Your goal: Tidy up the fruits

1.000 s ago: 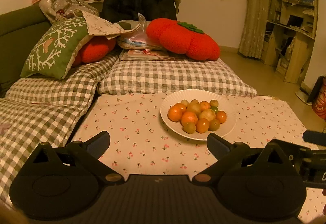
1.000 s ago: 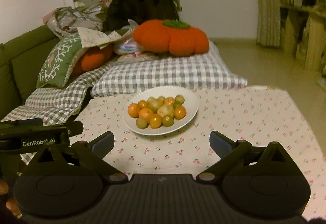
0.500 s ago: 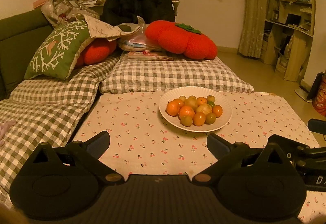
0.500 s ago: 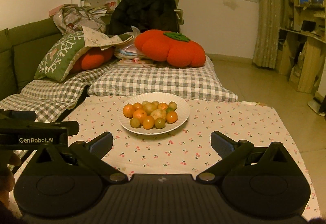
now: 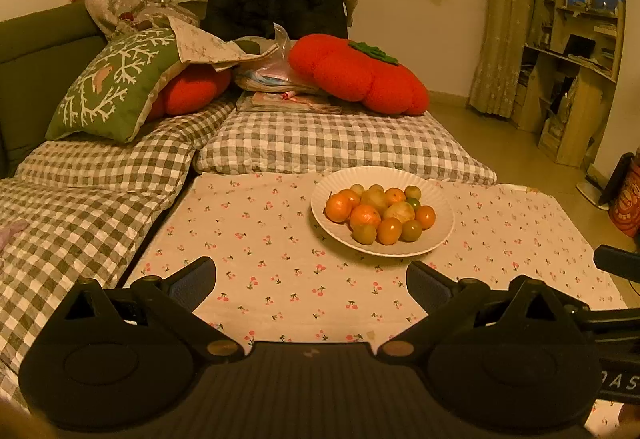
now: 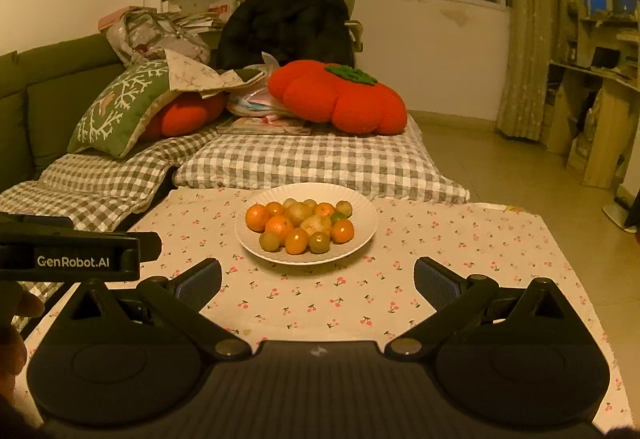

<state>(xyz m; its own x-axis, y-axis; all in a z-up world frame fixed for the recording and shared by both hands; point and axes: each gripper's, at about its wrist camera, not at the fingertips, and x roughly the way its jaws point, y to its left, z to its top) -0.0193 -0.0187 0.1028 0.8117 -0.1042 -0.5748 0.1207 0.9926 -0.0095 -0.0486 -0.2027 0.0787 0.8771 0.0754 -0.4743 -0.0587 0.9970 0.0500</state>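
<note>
**Entry: one plate of mixed fruit on a cherry-print cloth, two tongs standing off**

Landmark: white plate (image 6: 366, 235), ribbed rim, resting on the cherry-print cloth (image 6: 440, 259).

Item 1. Fruits (image 6: 300, 225). All lie heaped on the plate; none shows on the cloth around it. The orange citrus number about six. The green or yellow-green fruits number roughly seven, though those at the back of the heap overlap and the count is unsure. The two colours sit mixed together, touching, not parted into groups. Judgement: a heap on a single plate would suit either fruits gathered there for tidiness or fruits waiting to be sorted out by kind; the views do not settle which.

Item 2. Left gripper (image 5: 312, 275). Fingers spread wide, nothing between them. It hangs on the near side of the plate, offset to the plate's left, well apart from it. Judgement: held back and level, probably to keep the whole plate in sight.

Item 3. Right gripper (image 6: 318, 277). Fingers likewise parted and empty. It sits near the plate's near edge, almost centred on it, not touching.

Item 4. Surroundings beyond the plate: a checked cushion (image 6: 320, 167) just behind it, an orange pumpkin-shaped pillow (image 6: 340, 103) farther back, a green patterned pillow (image 6: 116, 111) back and left.
</note>
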